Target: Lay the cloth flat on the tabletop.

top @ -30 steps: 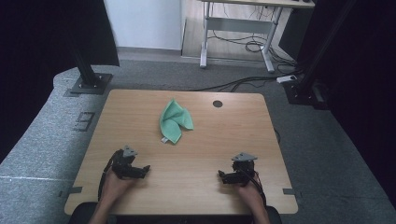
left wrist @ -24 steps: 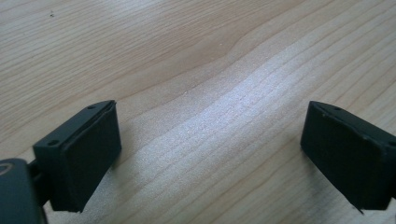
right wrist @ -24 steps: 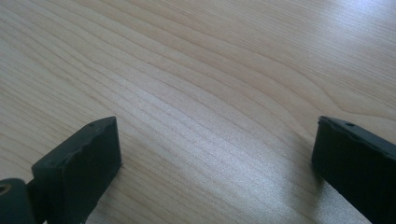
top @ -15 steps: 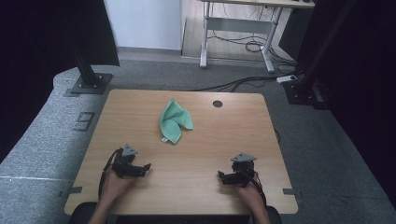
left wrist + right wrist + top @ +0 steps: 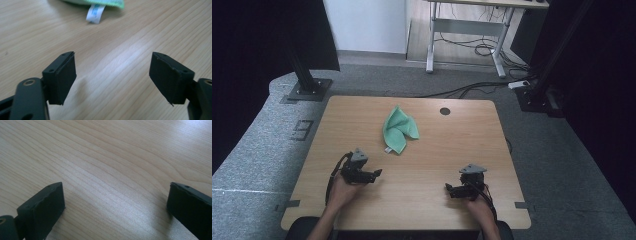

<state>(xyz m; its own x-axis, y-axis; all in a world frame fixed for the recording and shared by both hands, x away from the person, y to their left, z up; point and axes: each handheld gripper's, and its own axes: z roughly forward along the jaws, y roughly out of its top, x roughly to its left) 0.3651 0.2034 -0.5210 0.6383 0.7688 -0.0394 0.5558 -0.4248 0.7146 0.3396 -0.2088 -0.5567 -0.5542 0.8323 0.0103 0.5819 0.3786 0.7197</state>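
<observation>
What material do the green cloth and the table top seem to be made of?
Green cloth: probably soft microfibre or similar textile, matt; it lies in limp folds and carries a sewn white label. Table top: looks like wood or wood-pattern laminate, smooth with slight sheen; grain lines and a light reflection show.

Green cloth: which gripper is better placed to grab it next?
Left, probably. The left gripper sits nearer the green cloth, and its own view already shows the cloth's white tag just ahead of open, empty jaws that have just been closing. The right gripper faces bare table.
</observation>
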